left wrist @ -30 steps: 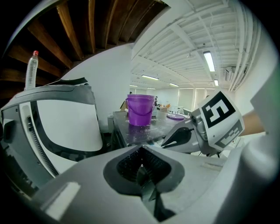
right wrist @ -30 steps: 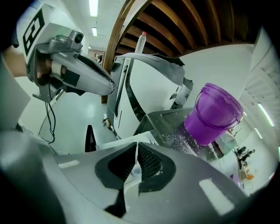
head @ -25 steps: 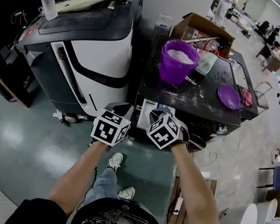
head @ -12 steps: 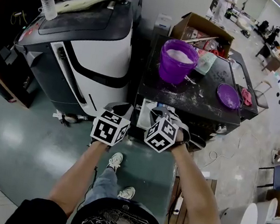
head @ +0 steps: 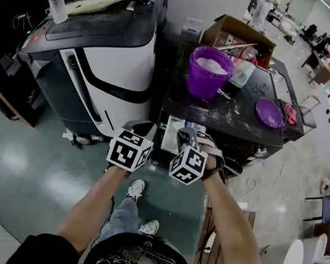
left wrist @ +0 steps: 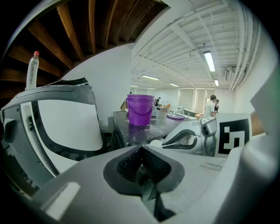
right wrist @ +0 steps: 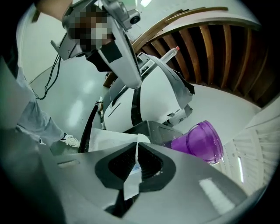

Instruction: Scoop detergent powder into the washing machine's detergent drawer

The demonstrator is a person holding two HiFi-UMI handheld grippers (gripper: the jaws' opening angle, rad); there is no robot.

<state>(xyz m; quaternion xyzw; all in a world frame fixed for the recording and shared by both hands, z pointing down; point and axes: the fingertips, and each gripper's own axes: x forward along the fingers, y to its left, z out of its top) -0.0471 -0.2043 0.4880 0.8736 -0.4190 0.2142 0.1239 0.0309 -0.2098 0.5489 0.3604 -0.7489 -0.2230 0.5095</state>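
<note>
The right gripper [right wrist: 136, 151], clenched on a thin white scoop handle [right wrist: 132, 175], is tilted over the open detergent drawer [right wrist: 111, 142], seemingly to tip powder in, while the left gripper [left wrist: 141, 154] is kept closed and empty beside it.

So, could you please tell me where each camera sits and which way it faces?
Head view: on the person's head, facing down at the purple bucket; forearms, left claw and right claw show.
Left gripper view: on the left claw, shut, facing the bucket; the right claw shows.
Right gripper view: on the right claw, shut on a white handle; bucket and trouser leg show.
All share the bucket.
</note>
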